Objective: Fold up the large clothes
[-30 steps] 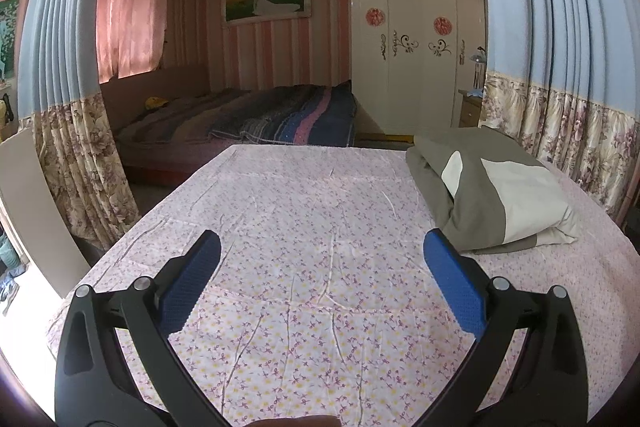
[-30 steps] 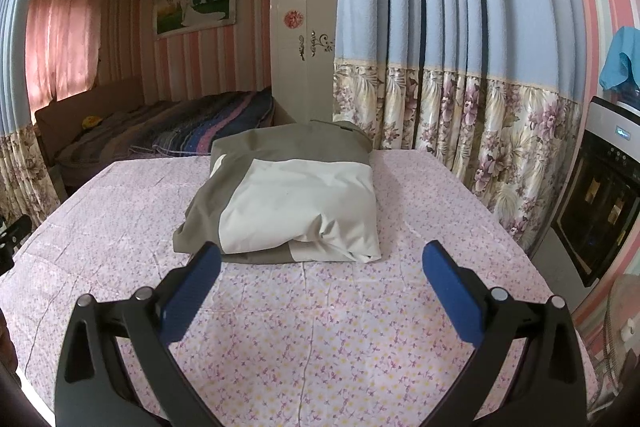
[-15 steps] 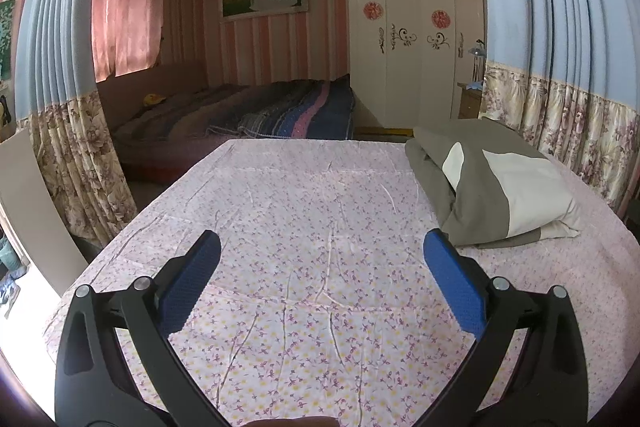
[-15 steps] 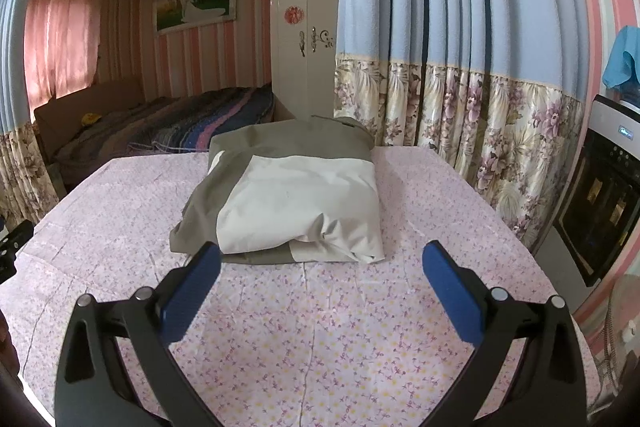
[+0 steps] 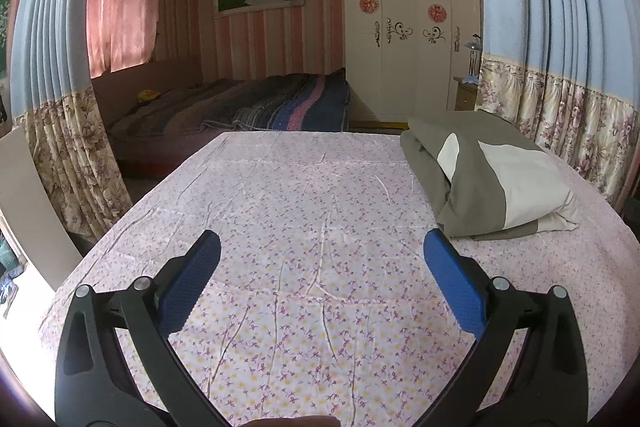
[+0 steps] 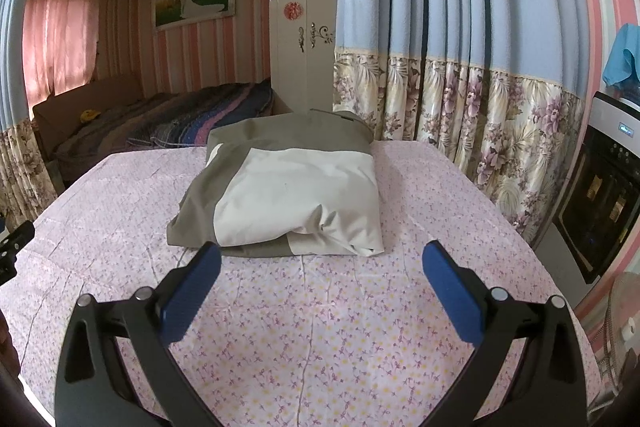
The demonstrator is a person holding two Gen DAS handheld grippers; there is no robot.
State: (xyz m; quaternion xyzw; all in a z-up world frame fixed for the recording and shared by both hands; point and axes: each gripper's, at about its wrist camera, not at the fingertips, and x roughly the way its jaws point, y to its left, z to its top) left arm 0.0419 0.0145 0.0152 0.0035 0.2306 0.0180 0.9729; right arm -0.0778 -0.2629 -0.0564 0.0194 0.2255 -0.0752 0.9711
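Observation:
A folded olive-grey and cream garment (image 6: 288, 187) lies as a thick bundle on the table covered with a pink floral cloth (image 6: 320, 327). In the left wrist view the same garment (image 5: 484, 175) sits at the right side of the table. My right gripper (image 6: 320, 263) is open, its blue pads just short of the bundle's near edge, touching nothing. My left gripper (image 5: 320, 255) is open over bare cloth (image 5: 288, 227), well left of the garment. The tip of the left gripper (image 6: 14, 247) shows at the left edge of the right wrist view.
Blue curtains with floral hems (image 6: 460, 107) hang close along the table's right side, another curtain (image 5: 60, 127) at its left. Behind the table are a bed with a striped blanket (image 5: 260, 107) and a white wardrobe (image 5: 404, 39). An oven (image 6: 600, 203) and a fan (image 6: 620, 327) stand right.
Both grippers have stayed open while the views drifted slightly. The right gripper has edged closer to the folded garment. The garment itself has not moved.

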